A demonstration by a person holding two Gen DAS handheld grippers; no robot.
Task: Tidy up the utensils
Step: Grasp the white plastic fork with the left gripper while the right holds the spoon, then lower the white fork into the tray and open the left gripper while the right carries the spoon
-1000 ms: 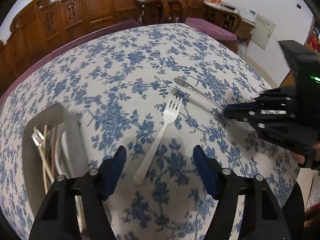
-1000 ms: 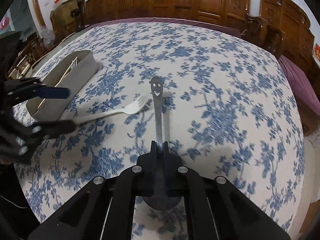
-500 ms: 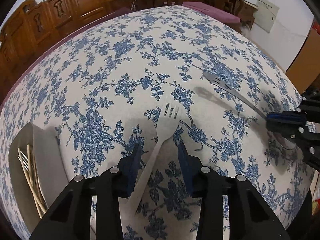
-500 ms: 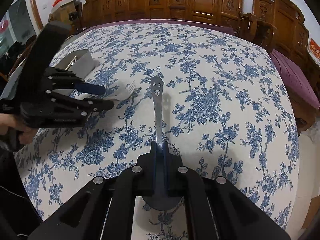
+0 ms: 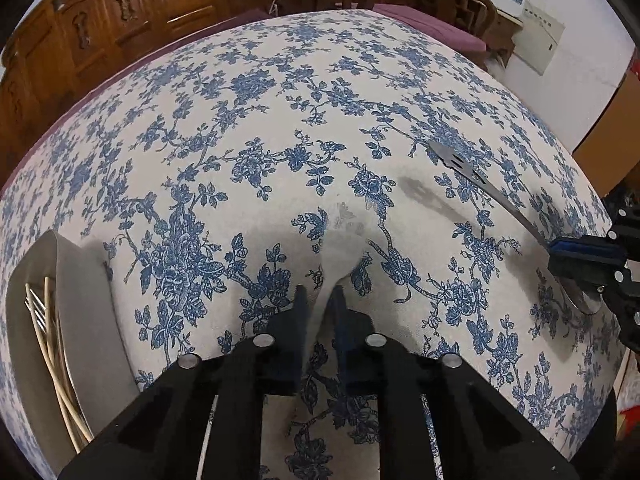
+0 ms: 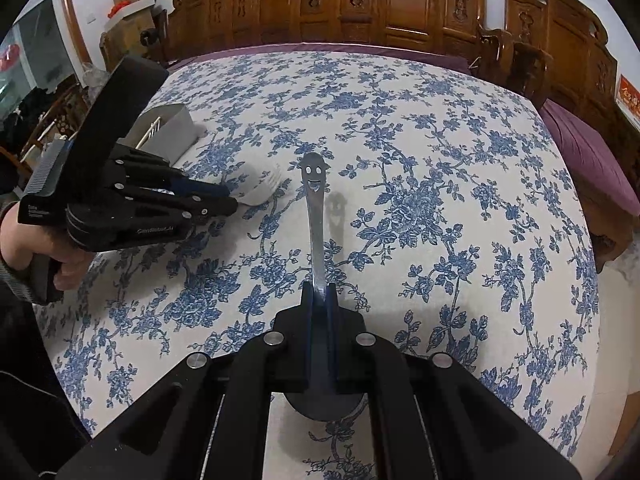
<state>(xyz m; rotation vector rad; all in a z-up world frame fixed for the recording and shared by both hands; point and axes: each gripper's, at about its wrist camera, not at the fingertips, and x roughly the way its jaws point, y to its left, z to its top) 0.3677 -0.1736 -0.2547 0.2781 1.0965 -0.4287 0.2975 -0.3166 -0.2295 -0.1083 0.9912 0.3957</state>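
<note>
My left gripper (image 5: 319, 294) is shut on a white plastic fork (image 5: 340, 248), whose tines point away from me; the fork also shows in the right wrist view (image 6: 264, 188) sticking out of the left gripper (image 6: 230, 202). My right gripper (image 6: 319, 292) is shut on a metal spoon (image 6: 316, 208) with a smiley-face cut-out handle end, held above the cloth. The spoon (image 5: 476, 178) and the right gripper (image 5: 576, 254) show at the right of the left wrist view. A grey utensil holder (image 5: 86, 320) with chopsticks stands at the left.
The round table has a blue-flowered cloth (image 5: 280, 120). The grey holder also shows in the right wrist view (image 6: 172, 126) behind the left gripper. Carved wooden chairs (image 6: 360, 4) ring the far side. The table edge drops off at the right.
My left gripper has closed on the white fork and lifted it off the cloth. My right gripper has raised the spoon, whose shadow now falls apart from it.
</note>
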